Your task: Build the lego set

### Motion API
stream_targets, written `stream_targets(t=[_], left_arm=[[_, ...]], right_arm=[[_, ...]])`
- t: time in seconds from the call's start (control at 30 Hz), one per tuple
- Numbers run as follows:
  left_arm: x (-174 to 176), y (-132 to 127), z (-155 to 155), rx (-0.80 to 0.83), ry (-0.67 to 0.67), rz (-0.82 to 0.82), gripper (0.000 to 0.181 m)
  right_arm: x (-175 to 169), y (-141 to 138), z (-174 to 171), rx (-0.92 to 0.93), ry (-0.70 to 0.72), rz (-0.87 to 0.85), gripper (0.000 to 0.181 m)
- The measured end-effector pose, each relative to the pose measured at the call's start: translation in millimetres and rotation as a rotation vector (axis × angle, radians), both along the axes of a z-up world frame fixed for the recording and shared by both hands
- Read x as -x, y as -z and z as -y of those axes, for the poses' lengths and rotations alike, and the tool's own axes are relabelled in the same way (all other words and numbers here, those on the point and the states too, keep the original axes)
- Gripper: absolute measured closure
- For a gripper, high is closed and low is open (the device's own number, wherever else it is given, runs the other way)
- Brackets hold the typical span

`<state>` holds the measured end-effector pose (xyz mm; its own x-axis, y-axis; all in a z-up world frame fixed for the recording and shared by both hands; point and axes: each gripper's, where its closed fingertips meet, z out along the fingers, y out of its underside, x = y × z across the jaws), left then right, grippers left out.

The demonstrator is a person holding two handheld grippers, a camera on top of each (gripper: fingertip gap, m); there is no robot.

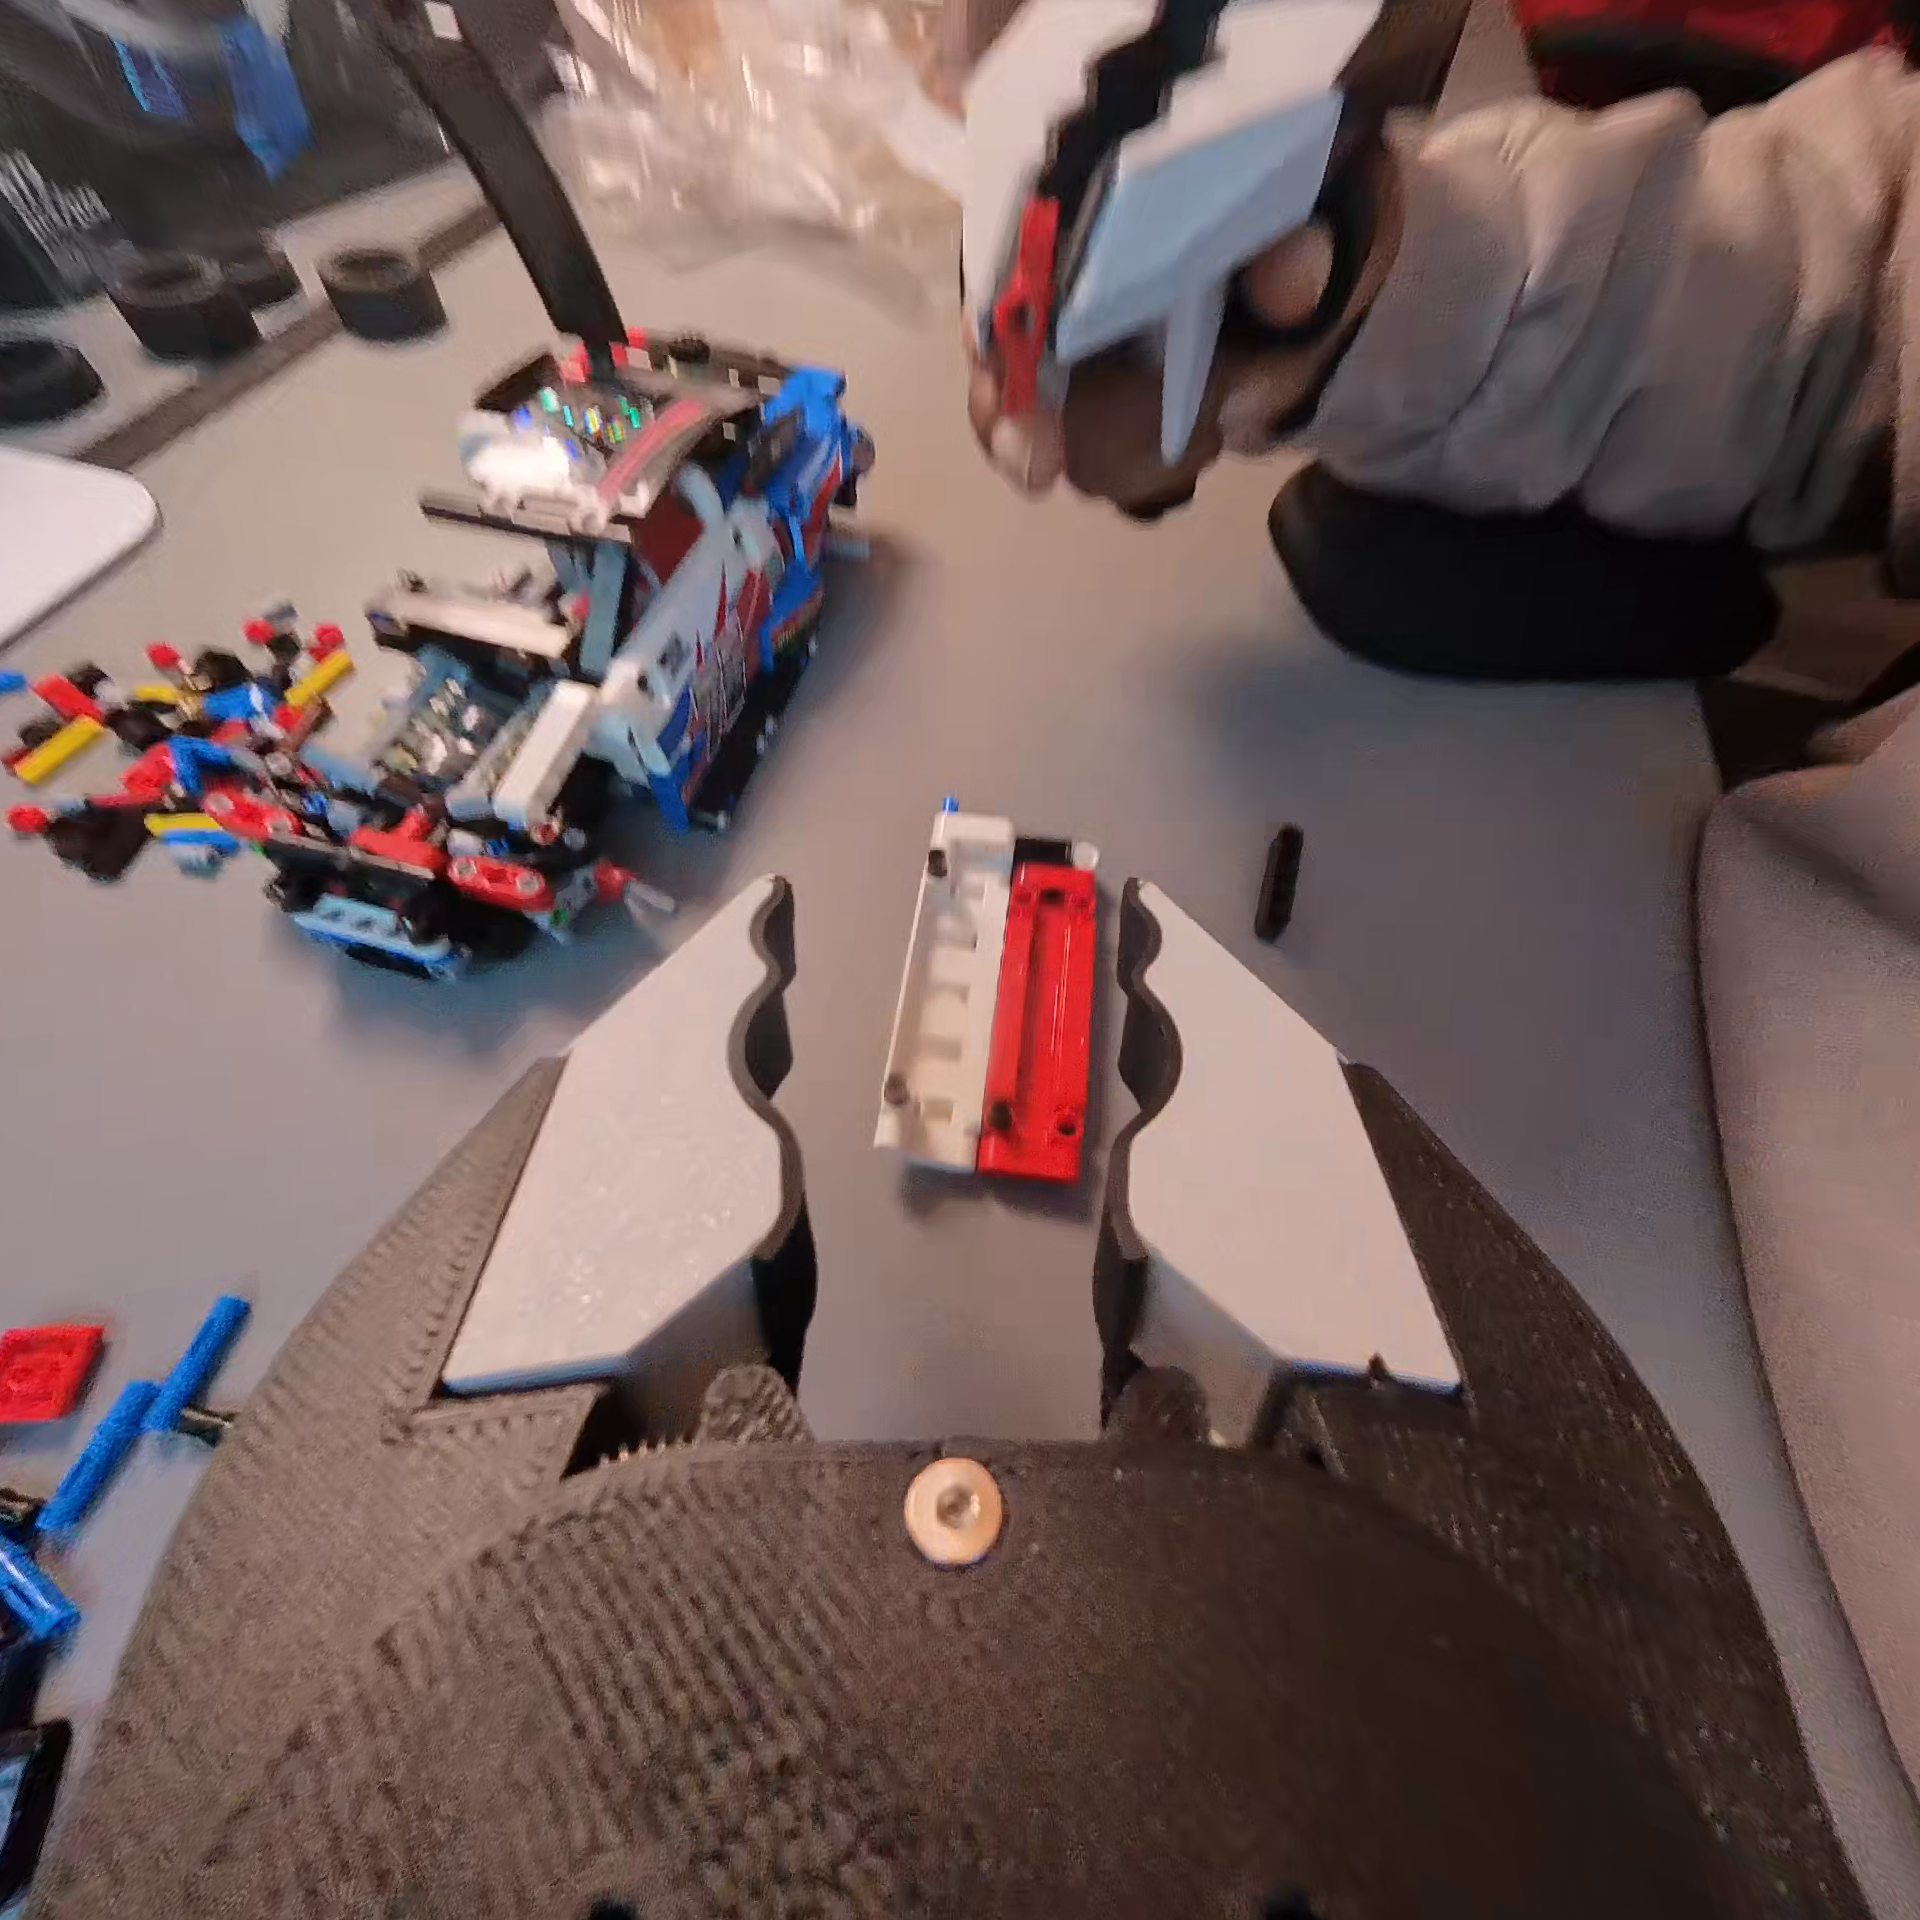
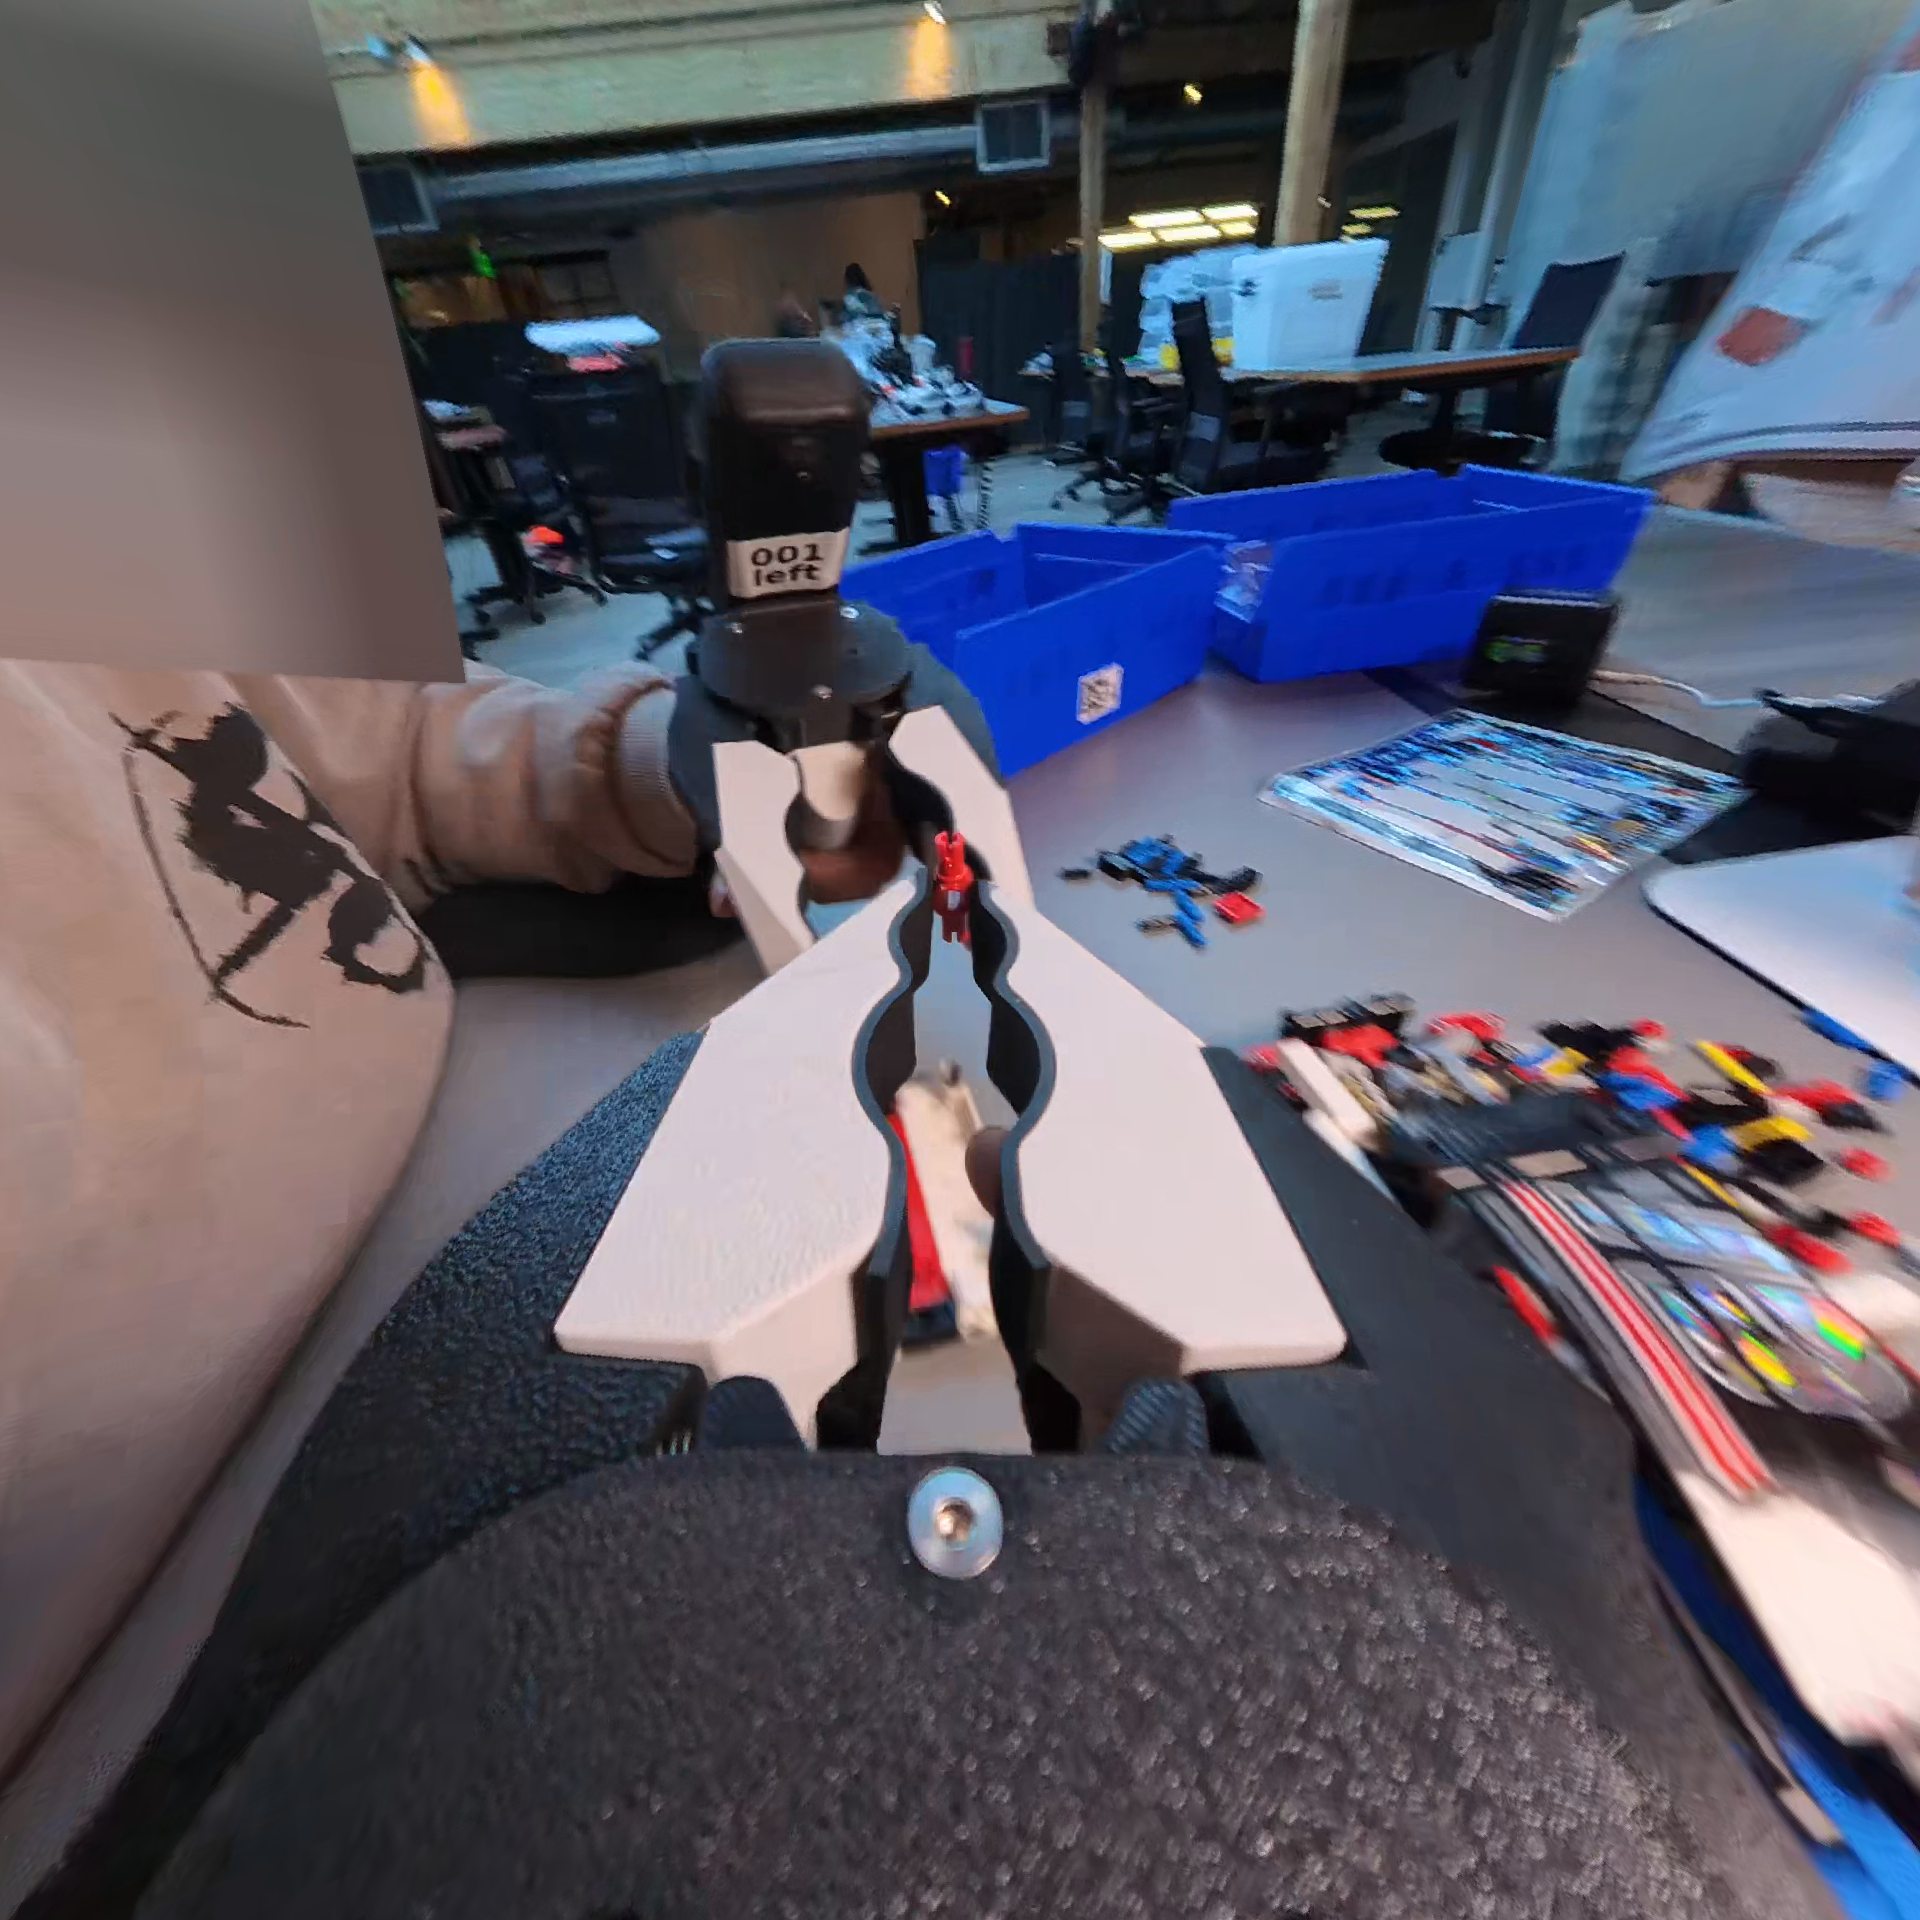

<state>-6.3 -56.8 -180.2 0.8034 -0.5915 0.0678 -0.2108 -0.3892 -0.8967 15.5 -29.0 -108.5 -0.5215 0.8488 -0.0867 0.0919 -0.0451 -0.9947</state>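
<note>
Two handheld grippers over a grey tabletop strewn with Lego.

Left gripper: jaws spread wide, gripping nothing. Lying flat on the table between the two fingers, nearer the right-hand one and touching neither: one flat sub-assembly, made of a white panel and a red panel joined side by side along their long edges, with small dark pins in the corner holes. Just beyond the right fingertip: one short black pin, alone.

Ahead and left of the left jaws: one partly built Lego truck, blue, white and red, with a black-edged roof carrying shiny iridescent stickers, and an unfinished red and black front end. Beside it, farther left: one loose heap of small parts in red, yellow, blue and black. Close by the left finger's base: a few blue axles and one red plate.

Right gripper: jaws nearly closed, pinching one tiny red pin upright at the very tips. In the left wrist view, raised above the table, blurred, in a hand.

Beyond the right jaws: two blue bins, one instruction booklet, a second small scatter of blue, black and red pieces. At least three black tyres far ahead-left of the left jaws, blurred.
</note>
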Motion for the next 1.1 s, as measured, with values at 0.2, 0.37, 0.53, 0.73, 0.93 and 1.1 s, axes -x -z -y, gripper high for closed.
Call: stream_targets(t=[0.2, 0.37, 0.53, 0.73, 0.93, 1.1], left_arm=[[-12, 65, 2, 0.236, 0.109, -0.235, 0.107], [-24, 69, 0, 0.252, 0.214, -0.292, 0.131], [-27, 63, 4, 0.165, 0.260, -0.224, 0.131], [-37, 27, 8, 0.016, 0.264, -0.043, 0.131], [-41, 27, 12, 0.013, 0.280, -0.058, 0.131], [-43, 25, 14, 0.004, 0.286, -0.060, 0.131]], right_arm=[[-19, 26, -47, -0.055, 0.149, 0.067, 0.178], [-23, 45, -42, -0.116, 0.102, 0.131, 0.177], [-30, 68, -24, -0.187, -0.005, 0.200, 0.177], [-30, 68, -2, -0.194, -0.068, 0.189, 0.178], [-28, 70, 2, -0.179, -0.082, 0.196, 0.177], [-31, 73, 2, -0.166, -0.105, 0.216, 0.178]])
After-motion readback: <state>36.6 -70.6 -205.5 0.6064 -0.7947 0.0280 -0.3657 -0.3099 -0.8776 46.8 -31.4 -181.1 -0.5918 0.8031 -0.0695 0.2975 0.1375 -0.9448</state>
